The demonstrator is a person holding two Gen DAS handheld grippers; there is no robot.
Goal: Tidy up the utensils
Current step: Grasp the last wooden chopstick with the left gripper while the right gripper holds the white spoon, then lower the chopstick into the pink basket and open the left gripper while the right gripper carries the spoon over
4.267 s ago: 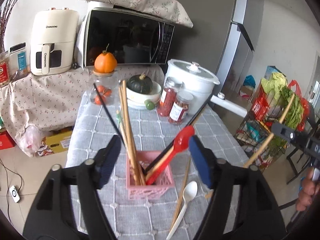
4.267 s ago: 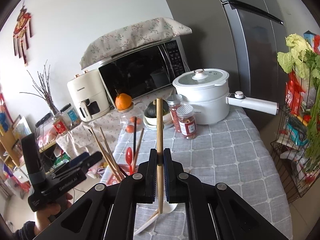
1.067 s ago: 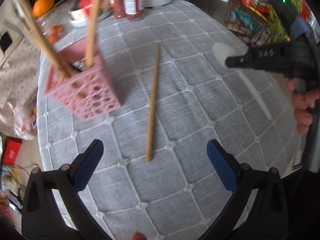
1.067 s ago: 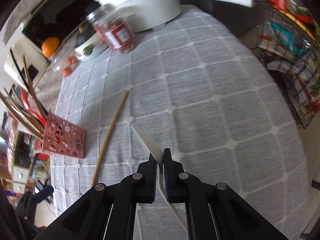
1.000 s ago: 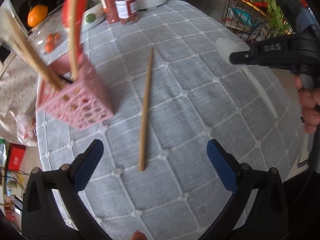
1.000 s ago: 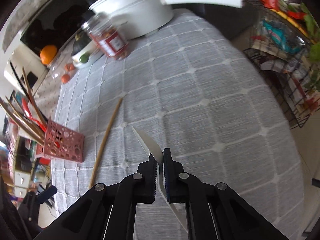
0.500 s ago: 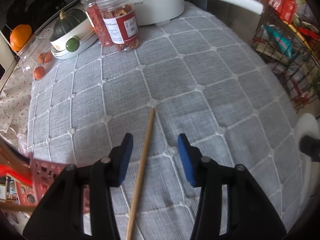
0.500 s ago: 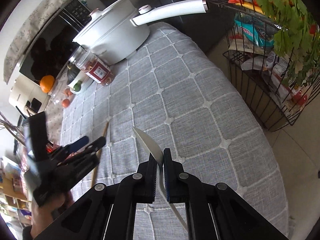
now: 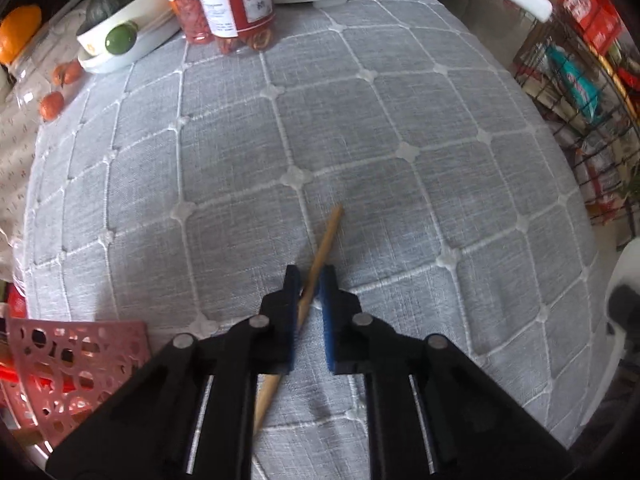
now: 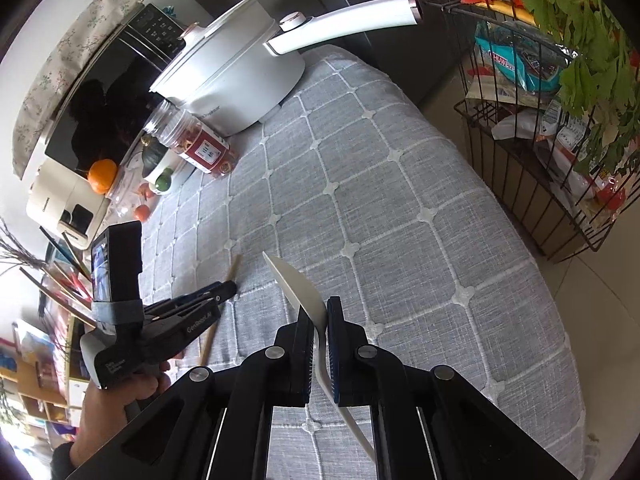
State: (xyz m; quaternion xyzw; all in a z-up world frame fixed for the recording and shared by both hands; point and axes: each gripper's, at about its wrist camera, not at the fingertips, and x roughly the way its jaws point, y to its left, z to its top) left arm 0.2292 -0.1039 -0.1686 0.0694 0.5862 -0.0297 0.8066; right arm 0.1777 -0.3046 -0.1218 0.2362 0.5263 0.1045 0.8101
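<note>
A wooden chopstick (image 9: 326,238) lies on the grey quilted tablecloth (image 9: 360,140). My left gripper (image 9: 309,280) is down at the cloth with its jaws closed around the chopstick near its far end; it also shows in the right wrist view (image 10: 224,292). My right gripper (image 10: 318,312) is shut on a white spoon (image 10: 294,280) and holds it above the cloth. The pink perforated utensil basket (image 9: 68,364) sits at the lower left, with several chopsticks and a red spoon (image 10: 68,276) in it.
Two red-filled jars (image 9: 236,4), a white bowl with a green squash (image 9: 120,32) and a white electric pot with a long handle (image 10: 248,68) stand at the far end. A wire rack of groceries (image 10: 540,92) stands beyond the right table edge.
My left gripper has dropped to the cloth and closed its jaws around the chopstick. The right gripper still holds the white spoon, little moved.
</note>
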